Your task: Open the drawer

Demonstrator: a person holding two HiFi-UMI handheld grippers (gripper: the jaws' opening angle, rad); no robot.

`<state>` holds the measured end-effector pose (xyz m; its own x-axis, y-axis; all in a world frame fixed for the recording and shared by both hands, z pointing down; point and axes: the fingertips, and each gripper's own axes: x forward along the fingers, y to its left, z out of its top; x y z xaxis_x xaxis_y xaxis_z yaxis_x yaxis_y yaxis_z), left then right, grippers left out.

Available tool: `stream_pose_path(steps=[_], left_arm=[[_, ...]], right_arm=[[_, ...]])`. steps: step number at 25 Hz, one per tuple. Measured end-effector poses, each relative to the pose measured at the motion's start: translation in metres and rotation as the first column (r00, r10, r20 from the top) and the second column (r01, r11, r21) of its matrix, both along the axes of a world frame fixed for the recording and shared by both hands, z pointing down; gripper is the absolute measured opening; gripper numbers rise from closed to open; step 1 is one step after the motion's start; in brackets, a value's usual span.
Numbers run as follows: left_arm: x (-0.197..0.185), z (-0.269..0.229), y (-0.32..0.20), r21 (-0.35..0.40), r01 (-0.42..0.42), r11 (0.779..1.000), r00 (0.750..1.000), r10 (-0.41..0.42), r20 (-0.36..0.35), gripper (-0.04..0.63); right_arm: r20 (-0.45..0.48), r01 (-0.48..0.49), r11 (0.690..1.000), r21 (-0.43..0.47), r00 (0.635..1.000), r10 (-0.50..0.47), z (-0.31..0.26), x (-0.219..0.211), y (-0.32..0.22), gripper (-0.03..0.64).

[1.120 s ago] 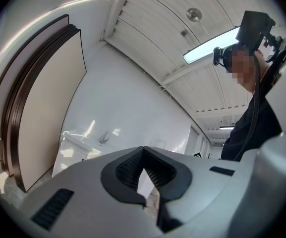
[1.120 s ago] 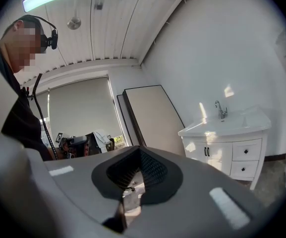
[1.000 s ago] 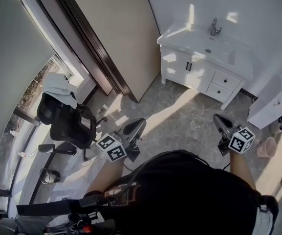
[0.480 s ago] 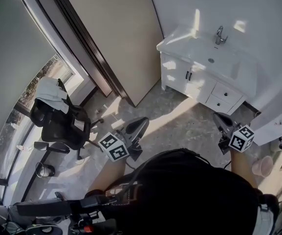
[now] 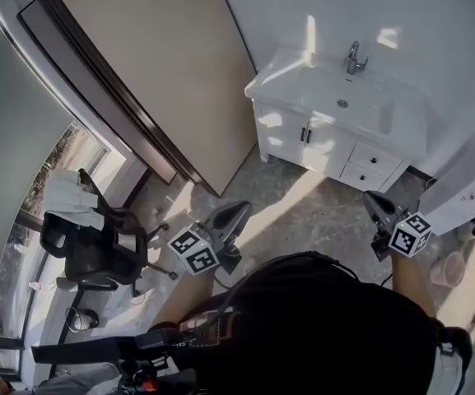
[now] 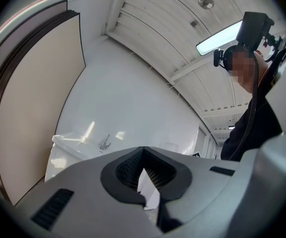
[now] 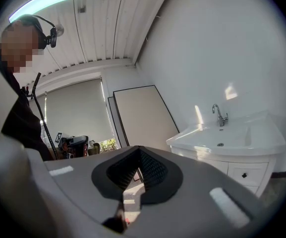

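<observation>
- Standing well ahead of both grippers, the white vanity [image 5: 282, 134] carries the shut drawer [image 5: 374, 160] on its right side.
- Left gripper [image 5: 237, 210]: jaws together, empty.
- Right gripper [image 5: 372, 199]: jaws together, empty.

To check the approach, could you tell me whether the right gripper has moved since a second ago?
Yes. The right gripper has come closer to the white vanity; the strip of floor between it and the drawers is narrower.

Sink cabinet [image 5: 285, 135] closer than before
</observation>
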<state>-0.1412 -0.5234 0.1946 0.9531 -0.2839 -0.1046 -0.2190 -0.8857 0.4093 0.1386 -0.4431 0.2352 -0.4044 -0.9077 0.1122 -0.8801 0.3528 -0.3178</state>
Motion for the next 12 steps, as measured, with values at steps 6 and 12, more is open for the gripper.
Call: stream_pose_path(steps=[6, 12], left_arm=[[-0.002, -0.015, -0.091, 0.022, -0.12, 0.992, 0.993, 0.121, -0.008, 0.0], [-0.016, -0.033, -0.176, 0.052, -0.204, 0.978, 0.979, 0.205, -0.004, 0.0]], right_arm=[[-0.006, -0.118, 0.993, 0.028, 0.993, 0.118, -0.018, -0.014, -0.06, 0.002], [-0.003, -0.195, 0.979, 0.053, 0.981, 0.195, -0.033, -0.04, -0.127, 0.002]])
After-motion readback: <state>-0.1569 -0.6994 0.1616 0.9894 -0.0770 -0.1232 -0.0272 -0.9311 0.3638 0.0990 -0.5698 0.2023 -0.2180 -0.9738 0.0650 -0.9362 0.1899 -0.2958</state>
